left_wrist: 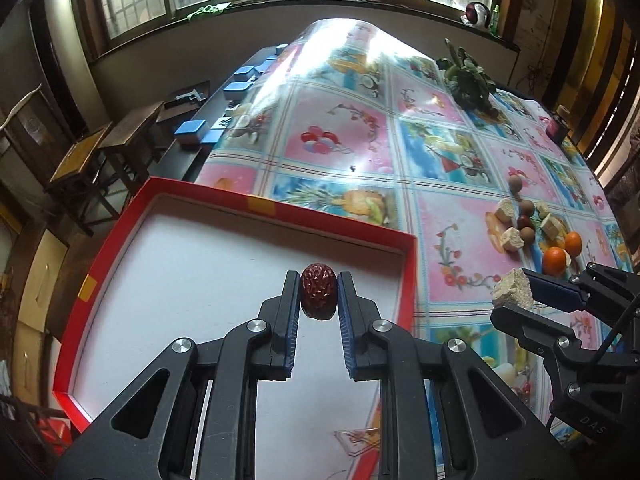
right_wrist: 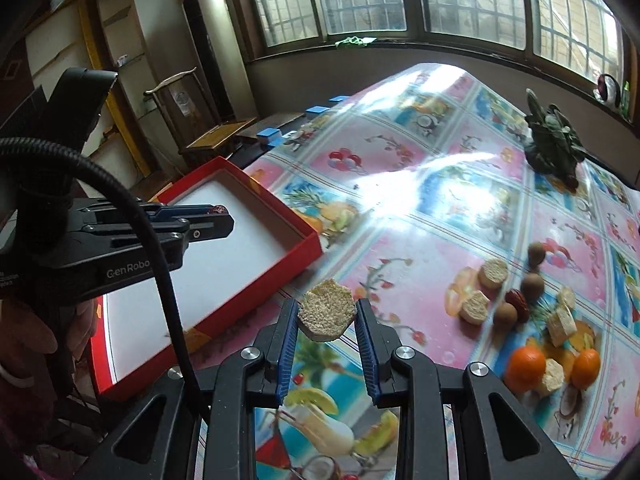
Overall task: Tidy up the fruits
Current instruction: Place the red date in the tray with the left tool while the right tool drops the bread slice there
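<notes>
Left gripper point(left_wrist: 319, 294) clamps a wrinkled red date point(left_wrist: 318, 296) over the red box point(left_wrist: 280, 210) w/ white floor. Right gripper point(right_wrist: 327, 314) pinches a tan crumbly chunk point(right_wrist: 327, 315) above the tablecloth point(right_wrist: 420, 216); oranges point(right_wrist: 525, 364) and other pieces sit fwd-right.

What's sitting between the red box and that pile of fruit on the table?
Only bare tablecloth: in the right wrist view, nothing rests between the red box and the fruit pile. The right gripper hovers nearby, holding a beige cake piece.
</notes>
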Tool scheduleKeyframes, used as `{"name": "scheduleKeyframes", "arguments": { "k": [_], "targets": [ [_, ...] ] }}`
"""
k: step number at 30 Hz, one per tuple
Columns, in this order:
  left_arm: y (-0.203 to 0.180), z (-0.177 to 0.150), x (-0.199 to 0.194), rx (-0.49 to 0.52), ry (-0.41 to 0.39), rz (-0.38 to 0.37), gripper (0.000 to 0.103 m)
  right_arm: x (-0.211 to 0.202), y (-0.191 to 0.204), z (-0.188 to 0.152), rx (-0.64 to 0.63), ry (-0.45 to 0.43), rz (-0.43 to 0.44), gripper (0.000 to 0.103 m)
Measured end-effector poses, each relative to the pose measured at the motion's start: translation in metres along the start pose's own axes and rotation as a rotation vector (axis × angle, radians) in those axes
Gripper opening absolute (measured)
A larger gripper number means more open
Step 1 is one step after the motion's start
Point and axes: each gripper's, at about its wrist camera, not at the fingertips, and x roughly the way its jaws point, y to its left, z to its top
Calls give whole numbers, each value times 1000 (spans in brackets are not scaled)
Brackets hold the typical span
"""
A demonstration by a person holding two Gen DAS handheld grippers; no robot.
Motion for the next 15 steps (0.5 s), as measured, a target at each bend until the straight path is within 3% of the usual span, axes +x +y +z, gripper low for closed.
{"name": "scheduleKeyframes", "arguments": {
  "k": [15],
  "targets": [
    [48,-1,34,-97,19,91,17,70,50,46,-60,54,39,28]
  ]
}}
